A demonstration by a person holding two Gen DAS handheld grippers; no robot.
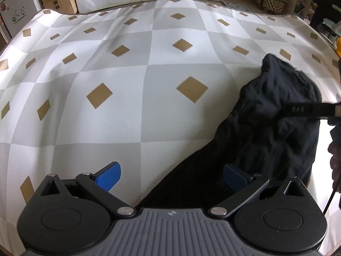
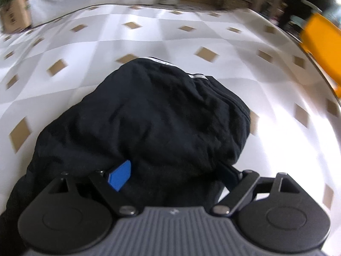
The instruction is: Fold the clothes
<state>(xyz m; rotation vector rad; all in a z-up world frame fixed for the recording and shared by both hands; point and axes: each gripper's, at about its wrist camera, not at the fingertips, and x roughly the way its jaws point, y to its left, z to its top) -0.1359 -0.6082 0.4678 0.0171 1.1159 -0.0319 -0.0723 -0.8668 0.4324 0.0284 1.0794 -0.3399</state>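
A black garment (image 1: pixel 266 132) lies crumpled on the checked tablecloth (image 1: pixel 132 68), toward the right in the left wrist view. My left gripper (image 1: pixel 172 177) hovers open at the garment's near left edge, its left pad over bare cloth and its right pad over black fabric. In the right wrist view the garment (image 2: pixel 149 117) is bunched in a mound with a white trim (image 2: pixel 198 76) along its far edge. My right gripper (image 2: pixel 173 177) stands wide open over the mound's near side. Fabric sits between its fingers and partly covers the right one. One right gripper finger (image 1: pixel 307 108) reaches across the garment in the left wrist view.
A person's hand (image 1: pixel 334 155) shows at the right edge. An orange object (image 2: pixel 321 49) sits at the table's far right. Beyond the far edge stand a cardboard box with a plant (image 1: pixel 59 2) and a patterned bag (image 1: pixel 270 2). White-and-grey tablecloth spreads left of the garment.
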